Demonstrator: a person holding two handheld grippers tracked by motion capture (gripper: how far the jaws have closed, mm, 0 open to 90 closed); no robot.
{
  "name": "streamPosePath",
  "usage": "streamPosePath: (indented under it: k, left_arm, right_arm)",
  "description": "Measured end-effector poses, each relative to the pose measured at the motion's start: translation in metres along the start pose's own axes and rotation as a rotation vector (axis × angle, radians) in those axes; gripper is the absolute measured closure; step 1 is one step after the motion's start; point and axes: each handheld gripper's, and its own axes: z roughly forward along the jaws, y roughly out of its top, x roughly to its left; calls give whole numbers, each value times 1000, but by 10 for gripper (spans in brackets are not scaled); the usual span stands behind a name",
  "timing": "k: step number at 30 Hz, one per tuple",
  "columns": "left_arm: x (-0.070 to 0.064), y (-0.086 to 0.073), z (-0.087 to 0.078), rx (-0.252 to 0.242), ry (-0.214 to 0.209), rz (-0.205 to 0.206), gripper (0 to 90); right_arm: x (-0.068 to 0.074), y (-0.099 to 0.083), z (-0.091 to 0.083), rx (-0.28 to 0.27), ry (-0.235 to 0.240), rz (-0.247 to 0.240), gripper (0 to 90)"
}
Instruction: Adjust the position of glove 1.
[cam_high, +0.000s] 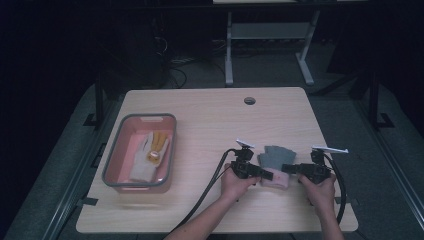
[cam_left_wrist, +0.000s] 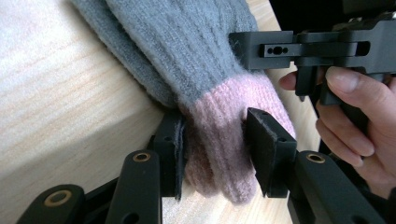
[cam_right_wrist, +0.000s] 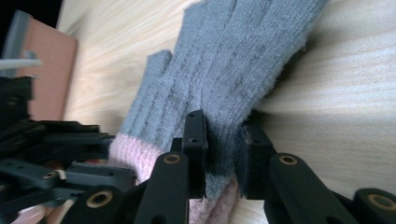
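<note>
1. Gripped at its pink cuff, the grey glove (cam_left_wrist: 196, 60) lies on the table (cam_high: 210, 115) near its front right.
2. My left gripper (cam_left_wrist: 215, 154) pinches that cuff.
3. My right gripper (cam_right_wrist: 224, 154) clamps the grey edge; its tips are buried in wool.
4. Well to the left, the bin (cam_high: 112, 160) holds another glove (cam_high: 147, 157), details unclear.

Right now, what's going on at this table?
A person is working a grey glove with a pink cuff using two handheld grippers. The left gripper has its fingers around the pink cuff; the right gripper pinches the grey knit just above it. The glove lies on the wooden table. To the left, a pink bin holds a white and yellow glove.
</note>
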Motion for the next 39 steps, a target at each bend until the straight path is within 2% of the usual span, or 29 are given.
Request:
streamPosePath:
  k: [3, 10, 14, 22, 30, 39]
  left_arm:
    - [1, 0, -2, 0, -14, 0, 613]
    - [1, 1, -8, -8, -13, 11, 637]
    - [1, 0, -13, -23, -33, 1, 639]
    - [-6, -4, -26, -43, -34, 36, 640]
    - [-5, -10, -44, -52, -42, 55, 640]
    - [-4, -17, -71, -74, -47, 79, 642]
  right_arm:
    - [1, 0, -2, -4, 11, -1, 773]
    - [13, -1, -5, -21, -3, -42, 778]
    - [17, -1, -7, -33, 6, -52, 779]
    - [30, -4, -13, -53, 21, -89, 778]
    - [47, -7, -12, -47, 26, -136, 778]
    - [70, -11, -8, -44, 61, -188, 778]
